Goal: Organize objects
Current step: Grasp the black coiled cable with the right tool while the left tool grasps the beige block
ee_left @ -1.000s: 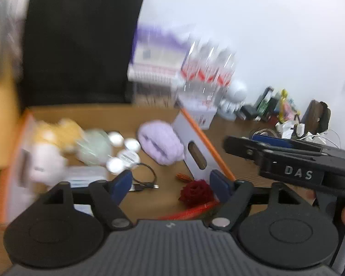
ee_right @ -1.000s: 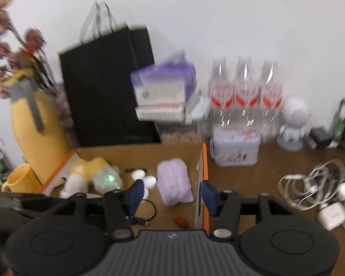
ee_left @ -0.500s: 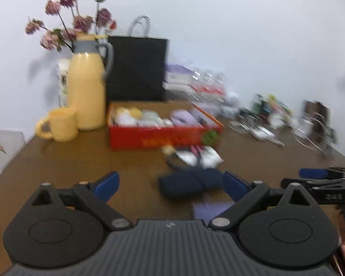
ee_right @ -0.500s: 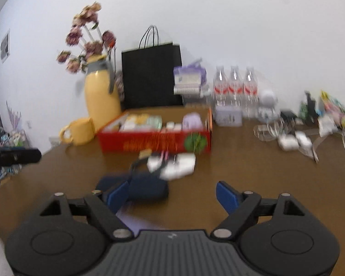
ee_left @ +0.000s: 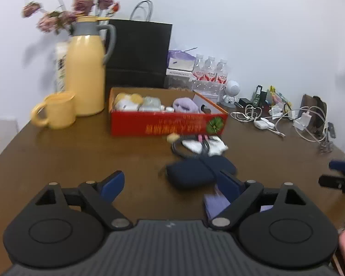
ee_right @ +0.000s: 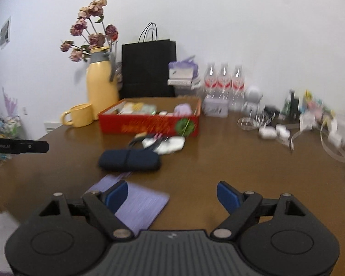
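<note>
At the bottom of each wrist view, the left gripper and right gripper hover with fingers spread and empty; the left has just narrowed slightly. A purple notebook lies lower left on the tabletop; above it, the navy pouch, white packets, then the red box at centre.

My views are evenly lit and fairly bright, with soft shadows on the white wall. Fisheye bending darkens the corners. The flowers smear, probably motion blur, and the cables at right blur too.
</note>
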{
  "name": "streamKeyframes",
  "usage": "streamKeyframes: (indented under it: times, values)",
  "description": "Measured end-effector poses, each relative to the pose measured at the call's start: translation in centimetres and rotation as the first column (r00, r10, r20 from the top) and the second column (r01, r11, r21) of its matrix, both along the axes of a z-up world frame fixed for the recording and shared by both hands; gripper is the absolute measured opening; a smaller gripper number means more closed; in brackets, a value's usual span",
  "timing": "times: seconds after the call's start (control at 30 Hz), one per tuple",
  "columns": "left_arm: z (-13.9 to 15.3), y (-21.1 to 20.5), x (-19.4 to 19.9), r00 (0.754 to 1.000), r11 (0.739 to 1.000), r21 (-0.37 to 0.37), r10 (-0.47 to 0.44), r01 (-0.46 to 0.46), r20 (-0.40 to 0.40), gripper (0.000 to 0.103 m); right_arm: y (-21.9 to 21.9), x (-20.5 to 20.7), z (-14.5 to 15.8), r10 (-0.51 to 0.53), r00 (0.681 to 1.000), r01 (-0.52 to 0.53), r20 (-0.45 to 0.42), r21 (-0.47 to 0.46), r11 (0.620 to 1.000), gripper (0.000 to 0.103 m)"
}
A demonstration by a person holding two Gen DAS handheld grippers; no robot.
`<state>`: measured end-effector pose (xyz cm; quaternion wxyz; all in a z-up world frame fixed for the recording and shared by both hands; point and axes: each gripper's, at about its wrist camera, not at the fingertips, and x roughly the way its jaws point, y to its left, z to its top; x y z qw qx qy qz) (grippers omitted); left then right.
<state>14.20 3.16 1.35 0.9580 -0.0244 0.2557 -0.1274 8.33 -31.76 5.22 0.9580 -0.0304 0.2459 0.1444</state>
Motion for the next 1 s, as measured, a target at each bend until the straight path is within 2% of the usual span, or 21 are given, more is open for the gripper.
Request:
streamKeyframes:
  times: [0.07, 0.2, 0.33, 0.43, 0.47, 0.5, 0.6, 0.63, 0.73, 0.83, 0.87, 0.93, 0.97, 1.0]
  values:
    - [-0.6, -0.9, 4.3, 1.000, 0.997, 0.077, 0.008, -0.007, -0.017, 0.074, 0.8, 3.2, 0.1, 0.013, 1.000, -0.012, 0.023, -0.020, 1.000, 0.079]
    - [-1.9, -3.1, 12.0, 0.998, 0.984, 0.170, -0.058, 0.062, -0.029, 0.063, 4.1, 11.8, -0.6, 0.075, 0.997, -0.073, 0.025, -0.054, 0.996, 0.060]
    - [-4.1, -5.0, 18.5, 0.993, 0.960, 0.260, -0.092, 0.108, -0.072, 0.056, 9.1, 20.4, -2.9, 0.199, 0.980, -0.196, 0.004, -0.154, 0.968, 0.054]
    - [-5.6, -5.2, 21.8, 0.988, 0.958, 0.261, -0.093, 0.123, -0.126, 0.053, 11.3, 25.9, -5.4, 0.228, 0.968, -0.241, -0.102, -0.157, 0.958, 0.040]
    - [-5.9, -5.2, 22.6, 0.985, 0.960, 0.248, -0.099, 0.132, -0.142, 0.052, 11.9, 27.4, -6.2, 0.230, 0.964, -0.250, -0.132, -0.162, 0.955, 0.029]
    - [-6.2, -5.2, 23.1, 0.983, 0.960, 0.242, -0.107, 0.142, -0.151, 0.052, 12.2, 28.5, -7.2, 0.229, 0.960, -0.255, -0.164, -0.160, 0.954, 0.024]
    - [-6.7, -5.5, 23.4, 0.979, 0.955, 0.245, -0.132, 0.167, -0.154, 0.053, 11.6, 28.1, -7.8, 0.236, 0.958, -0.256, -0.165, -0.110, 0.960, 0.017]
    - [-6.8, -5.5, 23.3, 0.978, 0.955, 0.239, -0.145, 0.177, -0.148, 0.053, 10.7, 27.4, -7.1, 0.228, 0.958, -0.242, -0.173, -0.067, 0.968, 0.017]
    - [-6.9, -5.8, 23.4, 0.969, 0.954, 0.193, -0.204, 0.229, -0.141, 0.055, 7.1, 24.9, -3.7, 0.194, 0.978, -0.195, -0.075, -0.005, 0.981, 0.015]
    - [-7.7, -7.0, 24.7, 0.952, 0.935, 0.208, -0.255, 0.287, -0.169, 0.058, 2.7, 23.1, -2.2, 0.132, 0.990, -0.127, -0.042, 0.102, 0.987, 0.015]
    - [-8.0, -7.3, 25.2, 0.951, 0.934, 0.211, -0.255, 0.290, -0.176, 0.052, 1.6, 22.8, -2.3, 0.105, 0.993, -0.099, -0.046, 0.123, 0.987, 0.015]
    - [-8.1, -7.4, 26.0, 0.940, 0.935, 0.170, -0.275, 0.310, -0.201, 0.041, 0.5, 22.0, -2.9, 0.052, 0.997, -0.043, -0.062, 0.128, 0.991, 0.015]
    - [-8.0, -7.5, 26.0, 0.942, 0.938, 0.167, -0.267, 0.303, -0.204, 0.027, 0.4, 21.8, -3.2, 0.040, 0.996, -0.031, -0.074, 0.119, 0.992, 0.015]
    - [-7.8, -7.7, 25.8, 0.945, 0.939, 0.183, -0.251, 0.290, -0.210, 0.026, 0.4, 21.3, -3.4, 0.035, 0.996, -0.025, -0.084, 0.111, 0.994, 0.015]
